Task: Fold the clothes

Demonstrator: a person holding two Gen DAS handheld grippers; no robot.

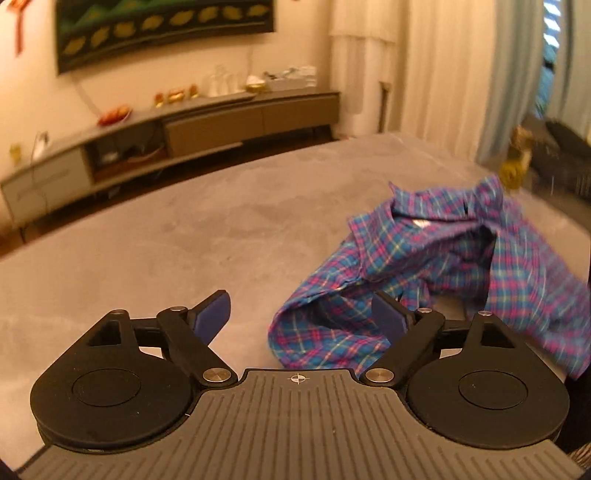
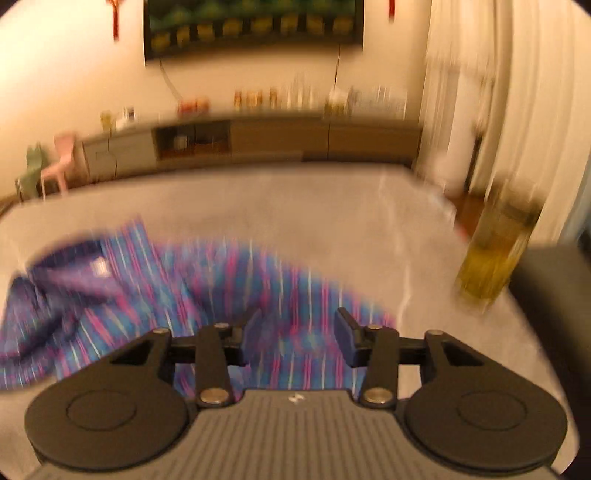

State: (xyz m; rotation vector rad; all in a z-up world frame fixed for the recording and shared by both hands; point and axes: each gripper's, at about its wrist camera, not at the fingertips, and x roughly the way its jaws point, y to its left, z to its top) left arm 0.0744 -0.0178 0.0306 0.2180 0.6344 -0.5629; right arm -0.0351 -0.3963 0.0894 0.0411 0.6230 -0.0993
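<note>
Left gripper (image 1: 301,317): fingers spread wide, nothing between them. The right-hand finger (image 1: 388,319) stands in front of the near edge of the shirt (image 1: 424,266); whether it touches the cloth cannot be told. The left-hand finger is over bare bed (image 1: 147,240).

Right gripper (image 2: 295,332): fingers apart, with a clear gap and nothing clamped. It is above the near part of the shirt (image 2: 184,288). This view is heavily blurred, so contact cannot be judged.

Shirt: a blue and pink plaid garment. It lies on the grey bed in a loose heap. The left wrist view shows a collar and a pale label turned up near the top, with cloth bunched and draped in irregular ridges below. No flat panel, straight crease or stacked layer is visible.

Task status, as a judgement:
- The shirt is not in a folded state.
- Neither gripper holds it.
- Remaining work: spread the garment flat, then fold sleeves and body into a compact stack.
- Only this one garment is visible, and no folded stack is in view.

Beyond the bed: a yellow-green container (image 2: 491,258) stands near the bed's right corner, well apart from the shirt. Further back, a low cabinet (image 1: 221,125) runs along the wall below a dark screen (image 1: 166,26). Curtains (image 1: 424,55) hang to the right.
</note>
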